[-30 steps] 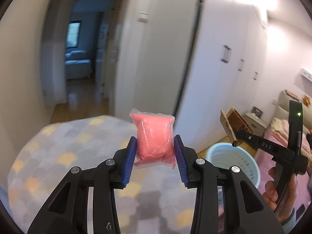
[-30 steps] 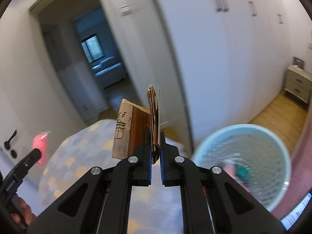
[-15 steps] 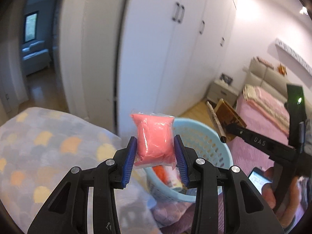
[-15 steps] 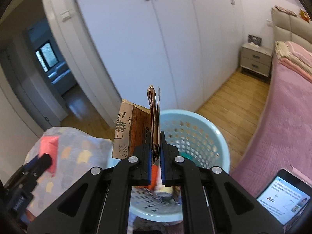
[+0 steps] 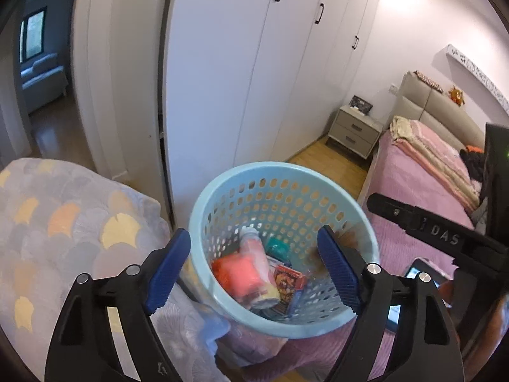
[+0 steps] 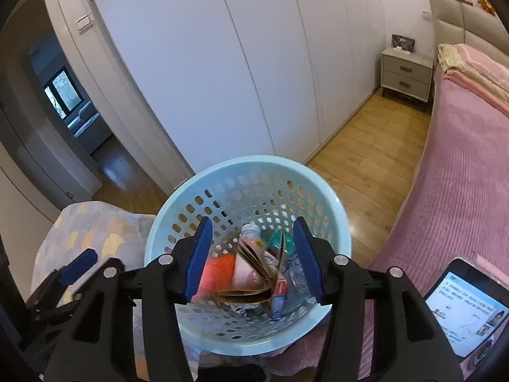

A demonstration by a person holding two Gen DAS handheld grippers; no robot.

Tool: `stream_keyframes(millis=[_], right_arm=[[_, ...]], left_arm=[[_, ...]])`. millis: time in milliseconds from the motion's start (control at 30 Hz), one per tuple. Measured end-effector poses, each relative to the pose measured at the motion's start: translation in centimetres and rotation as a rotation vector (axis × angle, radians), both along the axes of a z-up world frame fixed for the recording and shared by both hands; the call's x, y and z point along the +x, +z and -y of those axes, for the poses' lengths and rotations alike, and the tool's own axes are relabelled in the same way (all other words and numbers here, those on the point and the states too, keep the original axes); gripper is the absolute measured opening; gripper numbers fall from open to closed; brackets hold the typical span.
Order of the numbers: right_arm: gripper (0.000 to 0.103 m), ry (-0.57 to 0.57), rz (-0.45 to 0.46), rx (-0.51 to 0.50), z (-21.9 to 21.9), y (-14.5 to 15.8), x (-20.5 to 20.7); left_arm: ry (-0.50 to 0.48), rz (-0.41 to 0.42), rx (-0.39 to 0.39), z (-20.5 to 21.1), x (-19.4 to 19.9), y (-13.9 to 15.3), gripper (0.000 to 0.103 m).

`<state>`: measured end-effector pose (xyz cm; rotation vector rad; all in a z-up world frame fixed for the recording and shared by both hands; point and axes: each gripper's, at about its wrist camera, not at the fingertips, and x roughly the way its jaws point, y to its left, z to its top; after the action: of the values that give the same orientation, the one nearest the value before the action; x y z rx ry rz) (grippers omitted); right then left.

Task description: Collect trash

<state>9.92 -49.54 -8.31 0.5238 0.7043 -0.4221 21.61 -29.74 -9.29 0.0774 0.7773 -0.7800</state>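
both released since a second ago | pink plastic-wrapped packet (image 5: 241,275) and brown folded paper booklet (image 6: 254,281) now lie in pale blue perforated plastic basket (image 5: 219,191) | left tongs (image 5: 253,269), right tongs (image 6: 251,262) spread wide, empty, directly above basket | neither nearer

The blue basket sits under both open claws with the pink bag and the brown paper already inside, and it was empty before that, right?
Not empty. The left wrist view shows the blue basket also holding a bottle, a red carton and a teal item. The rest stands: both the left claw and right claw are open, with the pink bag and brown paper inside.
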Motion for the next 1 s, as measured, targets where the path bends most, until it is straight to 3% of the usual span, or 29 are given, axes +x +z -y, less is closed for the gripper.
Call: stream_keyframes(millis=[200, 367, 500, 733, 800, 1000], right_arm=[[0.05, 0.037, 0.025, -0.011, -0.9, 1.0, -0.8], [0.051, 0.1, 0.043, -0.054, -4.4, 2.7, -1.1], [0.059, 0.136, 0.075, -0.075, -7.4, 3.8, -1.6], [0.064, 0.2, 0.118, -0.095, -12.5, 4.3, -3.1], [0.069, 0.228, 0.143, -0.132, -14.6, 4.5, -3.7], [0.07, 0.267, 0.202, -0.236, -19.3, 5.9, -5.1]], left_arm=[[0.051, 0.04, -0.028, -3.0, -1.4, 1.9, 0.082], [0.131, 0.071, -0.052, -6.7, -2.8, 3.9, 0.083], [0.212, 0.132, -0.027, -9.5, -4.4, 5.4, 0.083], [0.359, 0.218, 0.042, -15.3, -7.8, 6.3, 0.083], [0.4, 0.243, 0.06, -16.7, -9.0, 6.1, 0.083], [0.491, 0.299, 0.106, -19.9, -11.6, 5.7, 0.083]])
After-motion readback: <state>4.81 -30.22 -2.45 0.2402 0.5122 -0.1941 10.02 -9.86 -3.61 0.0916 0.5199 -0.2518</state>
